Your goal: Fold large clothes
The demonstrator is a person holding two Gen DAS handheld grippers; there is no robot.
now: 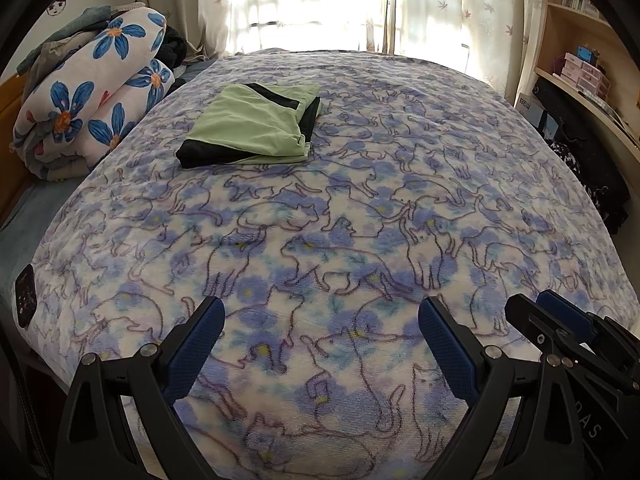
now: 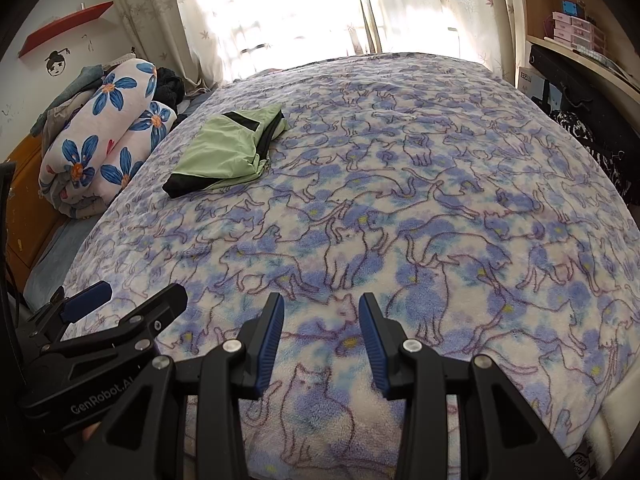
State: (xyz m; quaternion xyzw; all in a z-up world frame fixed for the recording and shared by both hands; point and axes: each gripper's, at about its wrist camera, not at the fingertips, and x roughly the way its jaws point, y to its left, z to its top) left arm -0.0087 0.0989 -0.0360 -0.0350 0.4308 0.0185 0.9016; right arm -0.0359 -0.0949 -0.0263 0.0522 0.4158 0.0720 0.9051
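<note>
A folded green garment (image 1: pixel 256 124) with black panels lies flat on the bed's blanket (image 1: pixel 360 208), a fleecy cover printed with blue flowers and outlined cats. In the left wrist view it sits toward 11 o'clock, well apart from both grippers, and in the right wrist view it also lies at about 11 o'clock (image 2: pixel 228 152), its black edge turned toward the near left. The left gripper (image 1: pixel 322 312) hovers above the near end of the blanket with its fingers spread wide, nothing between the blue pads. The right gripper (image 2: pixel 321 308) is held just beside it, over the same near edge, with its fingers parted by a narrower gap and also holding nothing. Each gripper shows in the other's camera: the right one at 4 o'clock in the left view, the left one at 8 o'clock in the right view. A rolled quilt (image 1: pixel 88 96) with large blue flowers rests at the bed's left edge, toward 10 o'clock, near the garment but apart from it. Sunlit patterned curtains (image 1: pixel 312 4) hang at 12 o'clock beyond the bed's far end. Wooden shelves (image 1: pixel 580 40) carrying boxes and books stand at 2 o'clock.
</note>
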